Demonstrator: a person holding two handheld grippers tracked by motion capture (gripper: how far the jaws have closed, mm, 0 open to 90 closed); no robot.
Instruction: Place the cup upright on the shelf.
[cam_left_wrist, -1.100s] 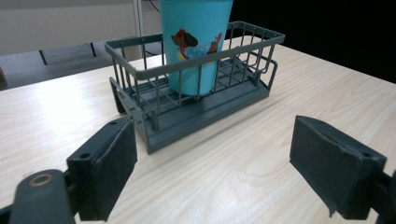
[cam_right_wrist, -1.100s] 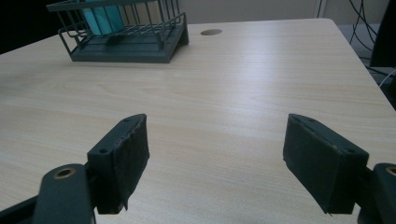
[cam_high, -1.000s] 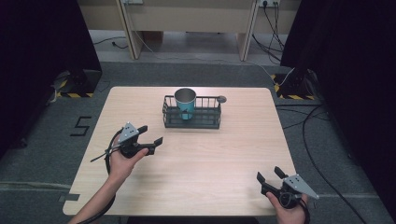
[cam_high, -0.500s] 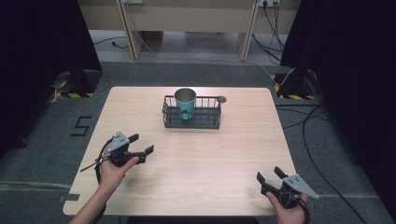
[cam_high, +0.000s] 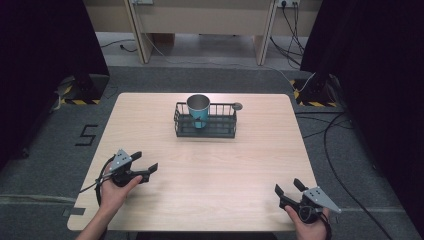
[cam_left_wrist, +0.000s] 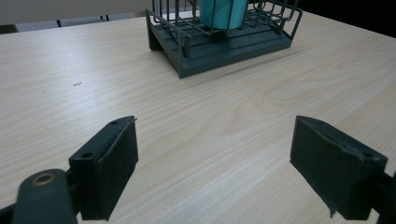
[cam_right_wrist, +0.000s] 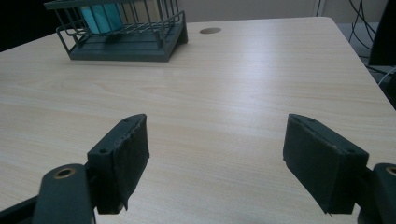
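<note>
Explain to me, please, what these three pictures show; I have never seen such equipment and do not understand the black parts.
A person sits at a wooden table and holds a hand tool in each hand: the left gripper and the right gripper. Each has two black fingers, which are wide apart and hold nothing. One picture is taken from above the table. The other two come from small cameras riding on each gripper, so the fingers rise from the bottom edge. At the far side of the table stands a dark wire rack with a teal metal cup in it. Beside the rack is a small round hole cover.
</note>
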